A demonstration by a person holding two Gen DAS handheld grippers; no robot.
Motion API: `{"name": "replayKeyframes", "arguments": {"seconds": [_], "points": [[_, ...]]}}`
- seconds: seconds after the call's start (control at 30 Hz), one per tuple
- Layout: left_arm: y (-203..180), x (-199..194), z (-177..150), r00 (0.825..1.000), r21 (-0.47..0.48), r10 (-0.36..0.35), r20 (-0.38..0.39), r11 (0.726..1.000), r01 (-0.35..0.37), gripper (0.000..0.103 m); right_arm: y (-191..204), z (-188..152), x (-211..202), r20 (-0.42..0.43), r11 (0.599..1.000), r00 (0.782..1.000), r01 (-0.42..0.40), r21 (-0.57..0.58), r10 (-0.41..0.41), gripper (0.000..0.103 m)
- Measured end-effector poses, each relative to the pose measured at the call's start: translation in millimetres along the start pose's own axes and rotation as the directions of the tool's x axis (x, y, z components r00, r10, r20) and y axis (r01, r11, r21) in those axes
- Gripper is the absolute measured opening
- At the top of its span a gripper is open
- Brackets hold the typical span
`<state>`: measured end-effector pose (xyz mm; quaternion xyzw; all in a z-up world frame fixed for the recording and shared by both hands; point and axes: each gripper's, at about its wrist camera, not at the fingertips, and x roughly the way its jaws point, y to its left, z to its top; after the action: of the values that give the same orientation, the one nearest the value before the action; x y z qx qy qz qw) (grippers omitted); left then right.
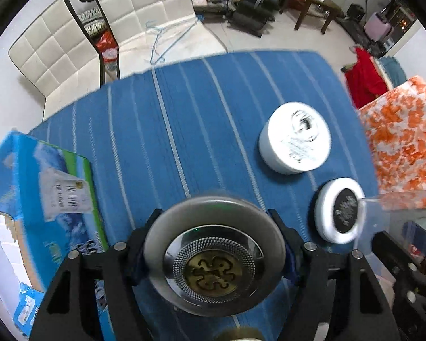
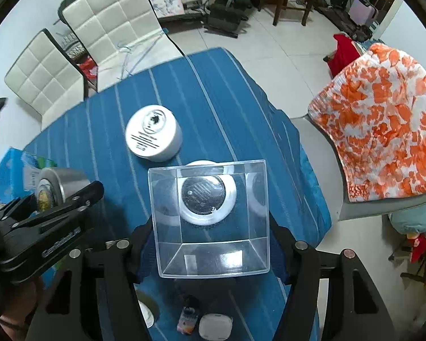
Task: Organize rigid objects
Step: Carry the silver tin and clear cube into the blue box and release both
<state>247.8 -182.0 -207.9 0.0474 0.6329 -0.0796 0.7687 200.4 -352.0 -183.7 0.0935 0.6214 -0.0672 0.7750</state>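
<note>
Honestly, I read no label clearly: my left gripper (image 1: pixel 213 258) pinches a round silver tin with brass emblem (image 1: pixel 213 255), right gripper (image 2: pixel 211 244) pinches a clear plastic box (image 2: pixel 210 218)

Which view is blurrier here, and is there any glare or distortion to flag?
Left wrist view: motion blur smears the white jar label and the silver tin rim. Right wrist view: sharper, though the clear box shows glare patches and bends the white disc seen through it. Both: strong fisheye curving.
</note>
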Motion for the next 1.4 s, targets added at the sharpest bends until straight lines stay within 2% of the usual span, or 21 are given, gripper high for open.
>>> {"name": "replayKeyframes", "arguments": {"seconds": [0.13, 0.3, 0.5, 0.67, 0.87, 0.97, 1.07, 1.2, 1.4], "points": [[9, -40, -10, 0.997, -0.012, -0.031, 0.066, 0.999, 0.032, 0.069, 13, -4, -26, 0.027, 0.999, 0.999, -0.044, -0.025, 0.045, 0.067], [48, -87, -19, 0.988, -0.062, -0.075, 0.133, 0.995, 0.083, 0.069, 58, -16, -68, 0.073, 0.990, 0.990, -0.110, -0.086, 0.116, 0.067], [120, -137, -40, 0.980, -0.149, -0.086, 0.181, 0.982, 0.114, 0.069, 149, -41, -103, 0.100, 0.965, 0.973, -0.186, -0.185, 0.206, 0.067], [195, -153, -63, 0.981, -0.225, -0.072, 0.182, 0.968, 0.113, 0.069, 239, -55, -91, 0.059, 0.943, 0.960, -0.256, -0.215, 0.274, 0.067], [287, -128, -78, 0.988, -0.314, -0.083, 0.134, 0.942, 0.122, 0.069, 326, -58, -30, -0.039, 0.932, 0.961, -0.277, -0.236, 0.275, 0.067], [320, -100, -79, 0.988, -0.348, -0.123, 0.092, 0.926, 0.148, 0.069, 349, -56, 7, -0.082, 0.935, 0.966, -0.257, -0.244, 0.244, 0.067], [351, -64, -74, 0.982, -0.393, -0.184, 0.051, 0.900, 0.189, 0.069, 362, -53, 36, -0.114, 0.938, 0.972, -0.230, -0.258, 0.207, 0.067], [364, -27, -61, 0.967, -0.433, -0.254, 0.007, 0.871, 0.232, 0.069, 372, -50, 62, -0.127, 0.943, 0.980, -0.184, -0.278, 0.154, 0.067], [355, 6, -43, 0.956, -0.402, -0.289, -0.049, 0.882, 0.246, 0.069, 372, -47, 84, -0.132, 0.942, 0.983, -0.161, -0.294, 0.126, 0.067]]}}
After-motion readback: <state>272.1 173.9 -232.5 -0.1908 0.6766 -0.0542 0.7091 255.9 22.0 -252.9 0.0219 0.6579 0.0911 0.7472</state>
